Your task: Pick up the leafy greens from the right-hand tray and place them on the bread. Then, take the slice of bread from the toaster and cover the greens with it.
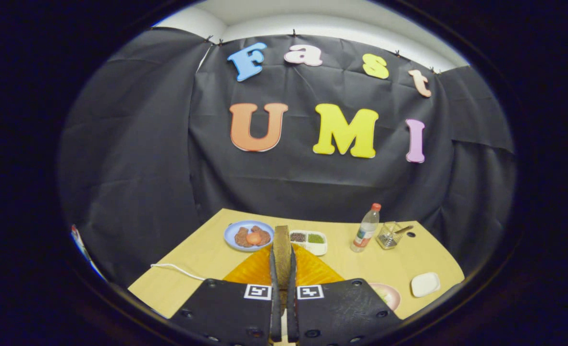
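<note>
Bread slice stands upright, clenched between the jaws of the gripper, held above the orange mat on the surface. Judging by this, the toaster pick is done and only covering the greens is left. Beyond sit a blue plate and a compartment tray.

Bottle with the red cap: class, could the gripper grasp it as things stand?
Probably not yet. The fingers of the gripper are shut on a slice of bread, so they have no free grip. The bottle stands beyond them to the right, with bare table on the way.
</note>
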`<state>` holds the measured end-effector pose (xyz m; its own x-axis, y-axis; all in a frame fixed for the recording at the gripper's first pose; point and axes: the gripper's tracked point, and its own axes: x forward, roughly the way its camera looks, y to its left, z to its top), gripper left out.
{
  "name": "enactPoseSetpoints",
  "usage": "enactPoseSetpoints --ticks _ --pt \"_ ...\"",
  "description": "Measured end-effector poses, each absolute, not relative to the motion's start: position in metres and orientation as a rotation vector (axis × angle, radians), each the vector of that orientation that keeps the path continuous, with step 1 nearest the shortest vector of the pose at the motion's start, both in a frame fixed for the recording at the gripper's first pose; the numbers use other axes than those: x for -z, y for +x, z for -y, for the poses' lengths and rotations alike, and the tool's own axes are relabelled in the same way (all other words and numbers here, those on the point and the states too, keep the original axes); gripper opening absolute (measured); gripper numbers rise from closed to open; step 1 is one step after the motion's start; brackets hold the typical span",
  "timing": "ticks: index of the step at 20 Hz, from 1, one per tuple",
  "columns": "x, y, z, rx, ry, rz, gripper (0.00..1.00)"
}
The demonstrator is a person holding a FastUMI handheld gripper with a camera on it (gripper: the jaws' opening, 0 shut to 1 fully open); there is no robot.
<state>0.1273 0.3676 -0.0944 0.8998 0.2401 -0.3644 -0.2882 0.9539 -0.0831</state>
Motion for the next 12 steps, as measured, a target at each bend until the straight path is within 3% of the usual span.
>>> enactPoseSetpoints --ticks 5,12 --pt "0.068 0.126 -0.337 -0.247 -0.14 -0.303 0.05" --pt "0.138 0.14 -0.256 -0.147 -0.185 -0.381 0.05"
